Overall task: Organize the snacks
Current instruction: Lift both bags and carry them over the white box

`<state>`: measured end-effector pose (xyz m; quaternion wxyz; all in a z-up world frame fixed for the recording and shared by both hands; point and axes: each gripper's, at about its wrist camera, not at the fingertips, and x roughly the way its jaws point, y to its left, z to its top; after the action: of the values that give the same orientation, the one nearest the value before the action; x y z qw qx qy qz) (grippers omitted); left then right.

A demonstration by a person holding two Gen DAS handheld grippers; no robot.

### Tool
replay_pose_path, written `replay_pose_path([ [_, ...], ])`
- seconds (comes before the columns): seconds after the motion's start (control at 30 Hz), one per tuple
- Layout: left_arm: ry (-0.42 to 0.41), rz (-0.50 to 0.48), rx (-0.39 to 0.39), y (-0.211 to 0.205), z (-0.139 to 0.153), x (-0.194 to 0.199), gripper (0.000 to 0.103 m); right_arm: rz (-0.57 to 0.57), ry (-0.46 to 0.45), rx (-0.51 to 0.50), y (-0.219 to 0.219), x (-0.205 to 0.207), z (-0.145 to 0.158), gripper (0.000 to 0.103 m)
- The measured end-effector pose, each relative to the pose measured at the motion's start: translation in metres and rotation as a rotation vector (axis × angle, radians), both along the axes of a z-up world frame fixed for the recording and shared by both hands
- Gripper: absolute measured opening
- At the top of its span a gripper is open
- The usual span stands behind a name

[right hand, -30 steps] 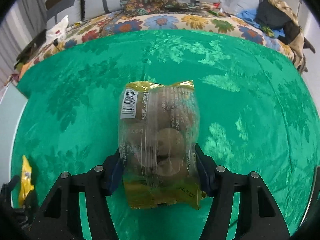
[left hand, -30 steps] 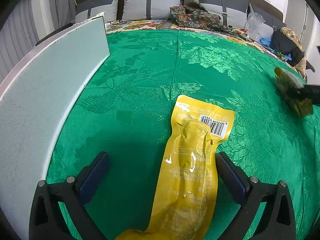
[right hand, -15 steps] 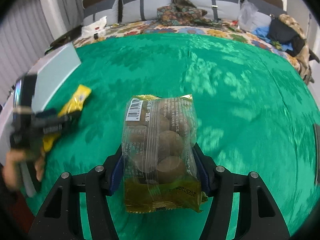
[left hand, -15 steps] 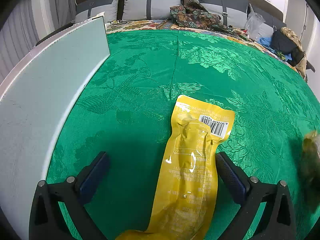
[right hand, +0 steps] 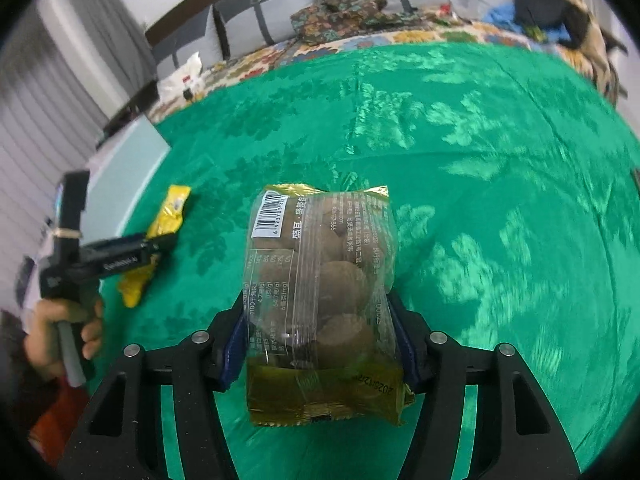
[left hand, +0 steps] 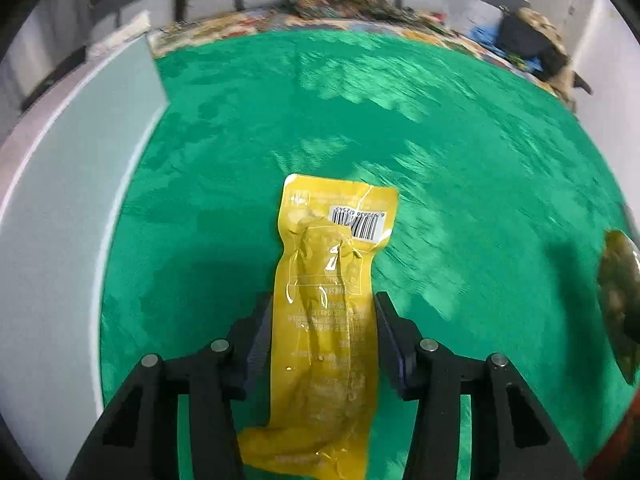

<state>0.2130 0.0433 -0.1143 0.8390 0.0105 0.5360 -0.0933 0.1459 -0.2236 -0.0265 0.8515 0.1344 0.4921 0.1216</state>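
My left gripper (left hand: 322, 320) is shut on a long yellow snack packet (left hand: 332, 300) with a barcode, held over the green cloth (left hand: 440, 128). The same packet (right hand: 164, 224) and the left gripper (right hand: 160, 246) show at the left of the right wrist view. My right gripper (right hand: 318, 340) is shut on a clear and gold bag of round brown snacks (right hand: 320, 292), held above the cloth (right hand: 500, 160). That bag (left hand: 618, 292) shows blurred at the right edge of the left wrist view.
A pale grey-green board (left hand: 60, 220) lies along the cloth's left side, also seen in the right wrist view (right hand: 124, 176). Grey cushions (right hand: 260, 24), patterned fabric (right hand: 340, 4) and a pile of bags and clothes (right hand: 552, 12) lie at the far end.
My left gripper has closed on the yellow packet, which lay between open jaws before. The right gripper carried its bag leftward, nearer the left gripper.
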Motion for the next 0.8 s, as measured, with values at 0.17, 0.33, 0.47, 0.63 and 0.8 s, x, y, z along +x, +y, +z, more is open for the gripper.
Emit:
replay_pose_path([
  [0.17,-0.032,0.011,-0.113,0.011,0.023,-0.039,0.048,-0.036,0.005,0.075,-0.008,-0.02,0.011,0.063],
  [0.33,-0.099,0.091,-0.269,0.042,0.069,-0.075,0.048,-0.001,-0.007,0.091,0.005,-0.025,0.033,0.063],
  [0.47,-0.201,0.172,-0.363,0.096,0.13,-0.106,0.048,0.098,-0.072,0.106,0.05,-0.014,0.075,0.063],
  [0.63,-0.303,0.294,-0.366,0.182,0.186,-0.138,0.048,0.29,-0.176,0.169,0.152,0.009,0.138,0.063],
  [0.8,-0.28,0.423,-0.232,0.271,0.19,-0.158,0.048,0.472,-0.189,0.248,0.273,0.024,0.166,0.063],
])
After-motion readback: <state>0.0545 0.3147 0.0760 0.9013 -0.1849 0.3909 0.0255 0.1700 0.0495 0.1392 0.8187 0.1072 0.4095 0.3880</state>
